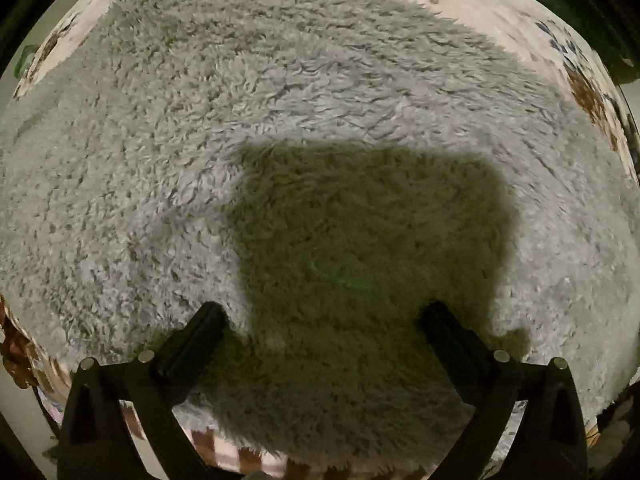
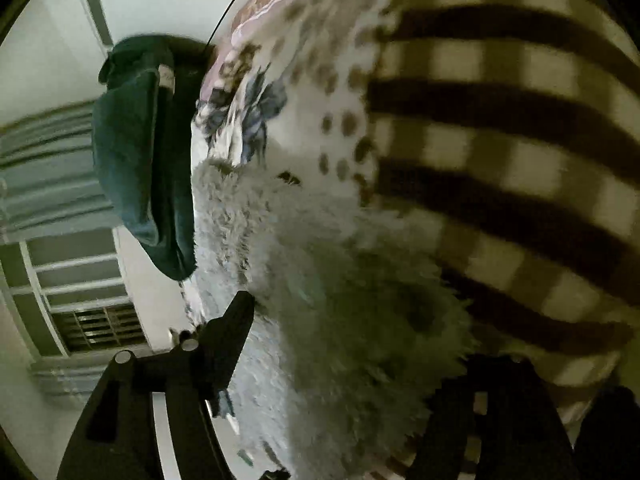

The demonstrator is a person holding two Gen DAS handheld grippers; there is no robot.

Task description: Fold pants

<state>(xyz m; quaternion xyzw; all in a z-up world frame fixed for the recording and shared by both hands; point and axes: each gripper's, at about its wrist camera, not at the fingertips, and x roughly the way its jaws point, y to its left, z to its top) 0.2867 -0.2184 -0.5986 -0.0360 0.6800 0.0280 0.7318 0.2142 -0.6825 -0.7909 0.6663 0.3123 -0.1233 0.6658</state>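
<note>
The pants are fluffy grey fleece (image 1: 280,120), spread flat over a floral bedsheet (image 1: 500,12) and filling most of the left wrist view. My left gripper (image 1: 324,312) hovers just above them, open and empty, its shadow dark on the fleece. In the right wrist view a thick bunch of the same fleece (image 2: 340,300) sits between the fingers of my right gripper (image 2: 356,344). The left finger (image 2: 232,328) shows beside the fleece; the right one is mostly hidden behind it. The view is tilted and blurred.
A folded dark teal garment (image 2: 136,152) lies at the bed's edge. A brown and cream checked fabric (image 2: 520,140) covers the right of the right wrist view. A wall and a window with bars (image 2: 92,324) show at the left.
</note>
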